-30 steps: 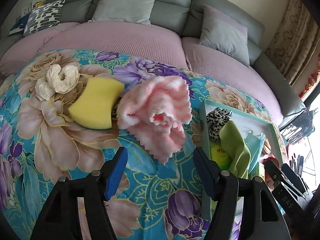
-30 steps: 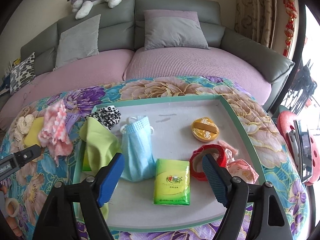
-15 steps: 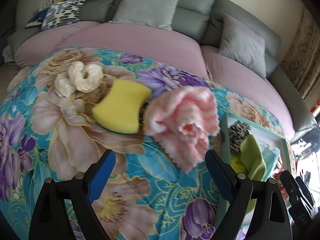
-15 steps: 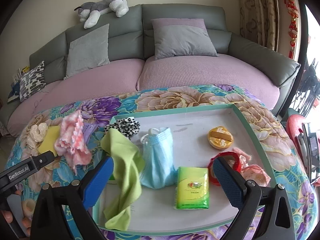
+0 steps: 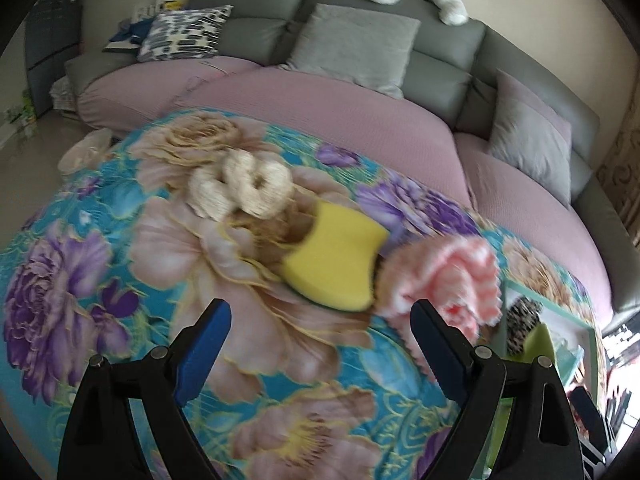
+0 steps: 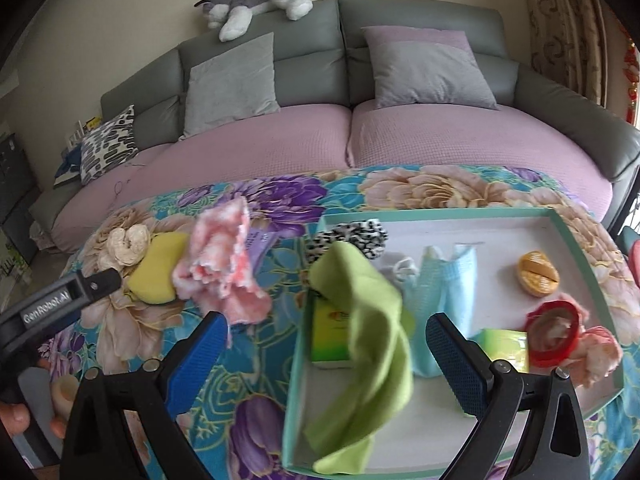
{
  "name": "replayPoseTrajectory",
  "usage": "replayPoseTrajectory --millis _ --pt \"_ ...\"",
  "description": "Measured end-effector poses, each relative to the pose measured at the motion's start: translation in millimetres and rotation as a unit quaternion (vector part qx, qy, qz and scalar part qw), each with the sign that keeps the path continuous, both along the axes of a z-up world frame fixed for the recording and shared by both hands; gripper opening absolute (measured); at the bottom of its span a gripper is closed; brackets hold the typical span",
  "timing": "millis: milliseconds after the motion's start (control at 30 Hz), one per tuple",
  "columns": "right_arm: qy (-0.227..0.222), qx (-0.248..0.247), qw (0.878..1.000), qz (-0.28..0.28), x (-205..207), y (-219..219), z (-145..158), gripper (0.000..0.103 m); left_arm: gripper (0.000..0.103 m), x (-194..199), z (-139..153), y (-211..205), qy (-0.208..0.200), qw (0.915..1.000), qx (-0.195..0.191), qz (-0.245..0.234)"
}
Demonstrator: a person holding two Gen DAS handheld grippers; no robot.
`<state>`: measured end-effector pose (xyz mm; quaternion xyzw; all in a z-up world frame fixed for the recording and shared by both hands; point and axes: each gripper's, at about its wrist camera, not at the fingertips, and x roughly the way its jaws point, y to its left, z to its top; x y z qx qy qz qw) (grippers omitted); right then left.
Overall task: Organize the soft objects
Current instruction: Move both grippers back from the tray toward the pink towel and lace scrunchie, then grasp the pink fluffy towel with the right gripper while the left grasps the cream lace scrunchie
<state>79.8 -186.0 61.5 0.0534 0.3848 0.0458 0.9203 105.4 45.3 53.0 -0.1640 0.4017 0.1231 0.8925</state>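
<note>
My left gripper (image 5: 318,320) is open and empty above the floral blanket (image 5: 120,280). Just beyond its fingertips lies a yellow sponge (image 5: 332,264), with a cream woven piece (image 5: 240,188) behind it and a pink fluffy cloth (image 5: 444,280) to its right. My right gripper (image 6: 326,332) is also open and empty, hovering over the left edge of the teal-rimmed tray (image 6: 440,213). A green cloth (image 6: 368,320) lies draped between its fingers, untouched. The tray also holds a blue mask (image 6: 444,292) and a leopard scrunchie (image 6: 348,240).
Two tissue packs (image 6: 504,348), an orange round item (image 6: 536,272), a red ring (image 6: 554,336) and a pink soft thing (image 6: 600,352) are also in the tray. A grey-and-pink sofa (image 6: 440,140) with cushions stands behind. A person's hand (image 6: 16,416) shows at lower left.
Both grippers' jaws have spread wider. The left view has swung left, centring the sponge instead of the pink cloth. The right view has shifted left from the tray's middle to its left edge.
</note>
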Motion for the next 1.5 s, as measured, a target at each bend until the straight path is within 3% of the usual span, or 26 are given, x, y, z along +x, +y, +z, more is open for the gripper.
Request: replayPoseTrajectory --millis 300,600,1200,1400,1500 --pt "-0.004 0.011 1.0 0.016 12 39 -1 0.101 0.091 -6 9 48 -0.009 0.9989 0.0 0.046" --pt "-0.019 0.0 0.999 0.041 26 77 -5 0.101 0.091 13 5 75 0.006 0.9984 0.006 0.056" --pt "0.016 -0.039 0.997 0.058 69 108 -33 0.101 0.091 86 -42 115 0.063 0.9961 -0.024 0.057" --pt "0.023 -0.049 0.997 0.056 80 116 -41 0.101 0.091 101 -58 125 0.061 0.9963 -0.035 0.05" --pt "0.031 -0.046 0.997 0.059 84 119 -46 0.101 0.086 107 -65 128 0.062 0.996 -0.043 0.047"
